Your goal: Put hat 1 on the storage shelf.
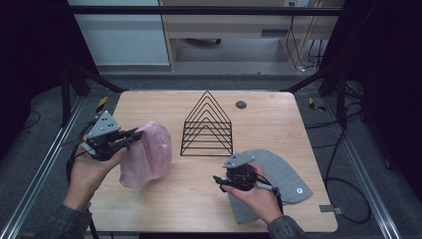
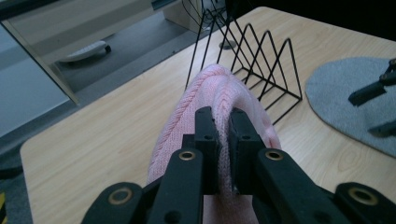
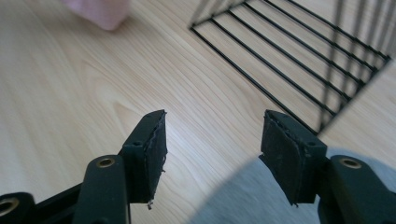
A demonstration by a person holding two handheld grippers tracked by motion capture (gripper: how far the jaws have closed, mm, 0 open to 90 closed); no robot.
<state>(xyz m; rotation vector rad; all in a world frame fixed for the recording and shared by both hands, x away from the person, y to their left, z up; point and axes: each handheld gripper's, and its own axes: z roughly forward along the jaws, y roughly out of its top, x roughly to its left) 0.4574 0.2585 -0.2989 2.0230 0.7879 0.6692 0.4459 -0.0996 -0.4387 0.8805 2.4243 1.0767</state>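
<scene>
High view: left gripper [image 1: 133, 134] clamps the pink knit hat [image 1: 149, 154] lifted at centre-left; left gripper view: wire rack [image 2: 252, 60] upper centre, likely slotting next; right gripper view: right gripper [image 3: 212, 149] gapes empty over the grey hat [image 3: 247, 200].

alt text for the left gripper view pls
The left gripper is clamped on the edge of a pink knit hat above a wooden table. Behind stand a black wire rack and a grey hat.
</scene>
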